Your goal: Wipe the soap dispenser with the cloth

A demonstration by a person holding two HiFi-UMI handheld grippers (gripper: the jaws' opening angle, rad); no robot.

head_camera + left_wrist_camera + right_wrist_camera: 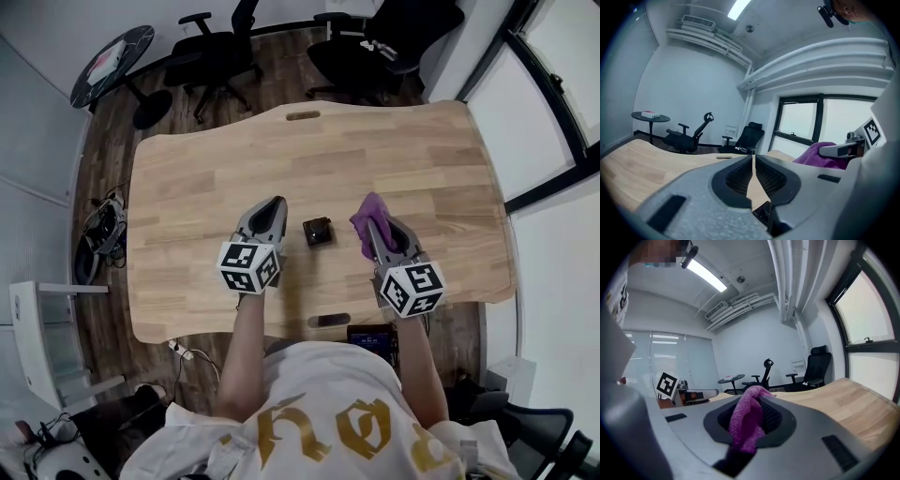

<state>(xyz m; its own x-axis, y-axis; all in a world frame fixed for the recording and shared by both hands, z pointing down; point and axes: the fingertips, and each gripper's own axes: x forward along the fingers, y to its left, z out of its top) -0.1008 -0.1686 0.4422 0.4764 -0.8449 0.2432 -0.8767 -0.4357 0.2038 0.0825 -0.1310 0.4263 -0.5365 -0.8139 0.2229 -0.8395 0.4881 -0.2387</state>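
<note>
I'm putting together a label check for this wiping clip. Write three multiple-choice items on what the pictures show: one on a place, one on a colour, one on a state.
1. Where does the soap dispenser stand on the table?
A. Between the two grippers
B. At the far edge
C. At the near left corner

2. What colour is the cloth?
A. White
B. Purple
C. Green

3. How do the jaws of the left gripper stand?
A. Wide apart
B. Shut on the cloth
C. Shut with nothing between them

Answers:
1 A: the head view shows it on the wood between the left gripper and the right gripper.
2 B: purple fabric is pinched in the right gripper's jaws.
3 C: in the left gripper view the pads meet at the tips, and nothing is caught between them.
</note>
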